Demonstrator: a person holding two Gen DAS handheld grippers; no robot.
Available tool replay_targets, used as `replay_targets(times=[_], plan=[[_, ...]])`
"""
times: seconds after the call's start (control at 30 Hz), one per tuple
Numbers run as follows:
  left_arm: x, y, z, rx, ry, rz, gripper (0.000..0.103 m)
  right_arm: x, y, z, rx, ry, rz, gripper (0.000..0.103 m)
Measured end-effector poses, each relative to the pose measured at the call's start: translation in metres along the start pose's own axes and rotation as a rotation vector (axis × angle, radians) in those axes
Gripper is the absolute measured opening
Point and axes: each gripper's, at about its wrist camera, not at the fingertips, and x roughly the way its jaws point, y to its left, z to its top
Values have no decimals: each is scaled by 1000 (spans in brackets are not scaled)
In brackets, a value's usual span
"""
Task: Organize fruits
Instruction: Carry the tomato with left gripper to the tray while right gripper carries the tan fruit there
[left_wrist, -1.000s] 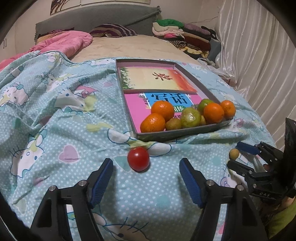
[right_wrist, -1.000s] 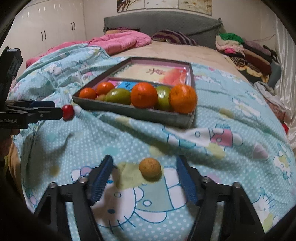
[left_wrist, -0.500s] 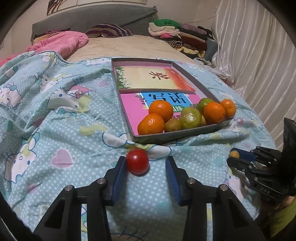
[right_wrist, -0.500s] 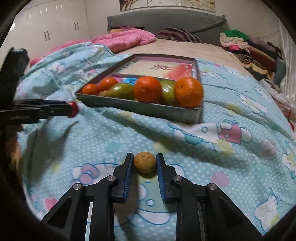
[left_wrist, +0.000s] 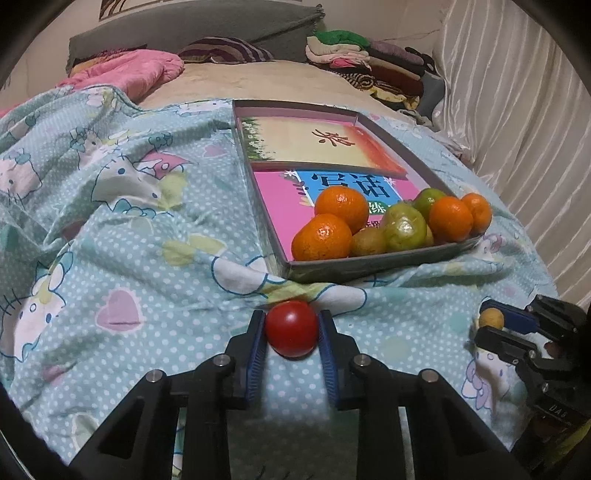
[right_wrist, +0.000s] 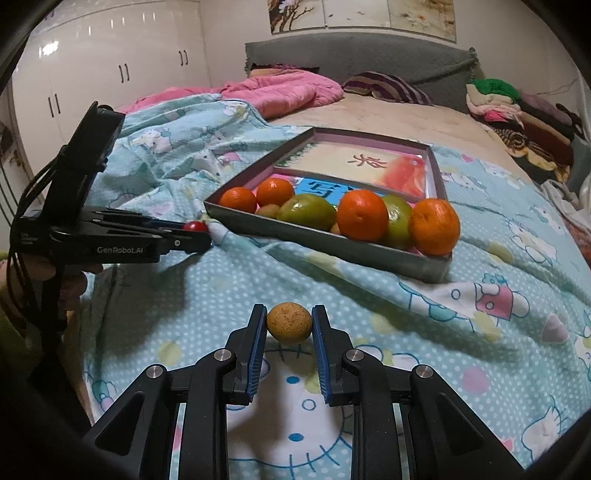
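Left gripper (left_wrist: 292, 334): had just closed; pads clamped the round red tomato (left_wrist: 291, 328).
Right gripper (right_wrist: 289, 325): pinched shut around the small speckled yellow-brown fruit (right_wrist: 289, 321).

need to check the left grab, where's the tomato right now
In the left wrist view the tomato sits low centre, pinched in the left gripper, on the blanket just before the tray's near wall.

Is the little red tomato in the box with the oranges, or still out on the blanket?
Out. The small red tomato sits pinched in the left tool, in front of the grey box.
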Motion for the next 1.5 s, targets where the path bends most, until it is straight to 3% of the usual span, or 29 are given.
replay_targets(times=[0.67, 1.07, 1.5], plan=[[-39, -23, 28, 35, -92, -61, 28, -5, 3, 36, -11, -73, 23, 25], [-15, -52, 53, 93, -66, -72, 28, -19, -35, 44, 20, -113, -95, 25], [5, -53, 57, 92, -46, -65, 28, -8, -40, 43, -5, -89, -131, 25]])
